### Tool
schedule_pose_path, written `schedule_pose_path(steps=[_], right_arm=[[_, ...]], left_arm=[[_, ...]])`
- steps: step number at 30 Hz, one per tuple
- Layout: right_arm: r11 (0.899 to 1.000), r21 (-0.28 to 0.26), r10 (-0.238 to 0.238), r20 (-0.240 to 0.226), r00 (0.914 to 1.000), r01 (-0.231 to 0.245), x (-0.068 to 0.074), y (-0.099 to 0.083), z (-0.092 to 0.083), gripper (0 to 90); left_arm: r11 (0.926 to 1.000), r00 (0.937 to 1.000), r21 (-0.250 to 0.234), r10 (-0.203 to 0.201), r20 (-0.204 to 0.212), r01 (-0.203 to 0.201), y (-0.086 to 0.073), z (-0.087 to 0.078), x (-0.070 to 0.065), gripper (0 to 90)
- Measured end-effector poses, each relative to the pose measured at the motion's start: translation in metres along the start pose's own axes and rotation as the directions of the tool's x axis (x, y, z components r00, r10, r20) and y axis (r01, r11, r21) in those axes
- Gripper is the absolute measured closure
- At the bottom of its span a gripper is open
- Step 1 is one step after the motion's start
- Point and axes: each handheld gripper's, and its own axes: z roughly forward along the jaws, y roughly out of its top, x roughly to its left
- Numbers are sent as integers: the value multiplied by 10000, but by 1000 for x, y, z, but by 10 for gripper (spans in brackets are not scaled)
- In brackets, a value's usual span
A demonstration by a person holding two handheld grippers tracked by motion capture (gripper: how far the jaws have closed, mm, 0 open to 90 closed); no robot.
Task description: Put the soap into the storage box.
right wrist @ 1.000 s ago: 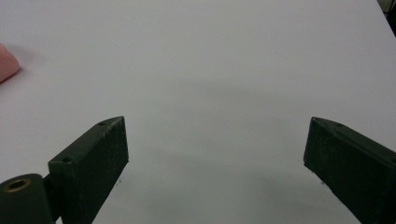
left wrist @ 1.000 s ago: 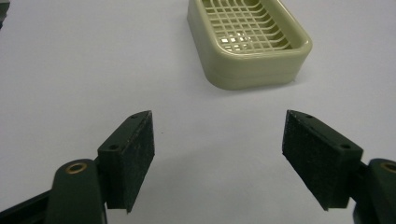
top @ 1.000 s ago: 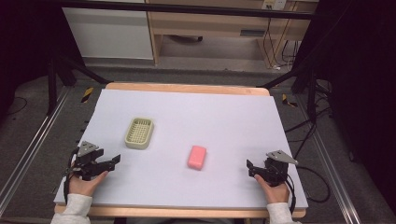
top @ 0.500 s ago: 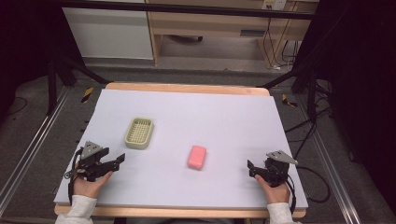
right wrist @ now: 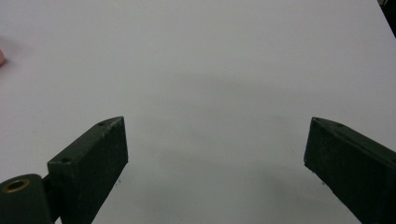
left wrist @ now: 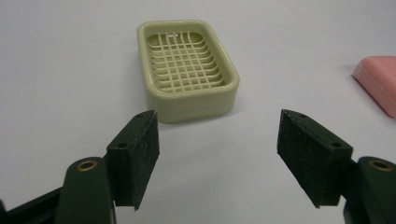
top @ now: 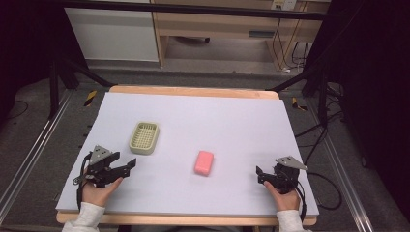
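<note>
left hand-held gripper (top: 129,166) advanced toward soap dish (top: 144,137), jaws narrowed, empty.

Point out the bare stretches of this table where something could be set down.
Widest bare stretch: the far half of the white tabletop, beyond the soap dish and pink soap bar. Also free: between soap bar and right gripper. Tightest: between left gripper and dish.

White-covered table (top: 232,121) with wooden edge, set on grey carpeted floor (top: 29,145) — metal rails (top: 24,164) along both sides. Behind: wooden shelf unit (top: 217,24), white cabinet (top: 111,34), loose cables (top: 285,53). Dark surroundings — even overhead light.
</note>
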Motion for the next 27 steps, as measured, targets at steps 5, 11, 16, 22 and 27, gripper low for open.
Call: schedule_pose_path(steps=[5, 11, 16, 22, 27], right_arm=[[10000, 28, 71, -31, 10000, -71, 0, 0, 0, 64], [10000, 16, 57, -58, 10000, -57, 0, 1, 1, 63], [10000, 11, 42, -28, 10000, -42, 0, 1, 1, 61], [10000, 19, 75, -22, 10000, -75, 1, 2, 1, 61], [10000, 13, 39, 5, 10000, -39, 1, 2, 1, 59]], left_arm=[[10000, 9997, 61, 2, 255, -3, 3, 4, -6, 289], [9998, 9995, 88, 170, 271, -173, 5, 8, -14, 285], [9990, 9984, 111, 432, 352, -436, 11, 11, -21, 283], [9979, 9963, 10, 644, 577, -646, 20, 13, -28, 275], [9977, 9953, -132, 672, 691, -664, 29, 15, -35, 273]])
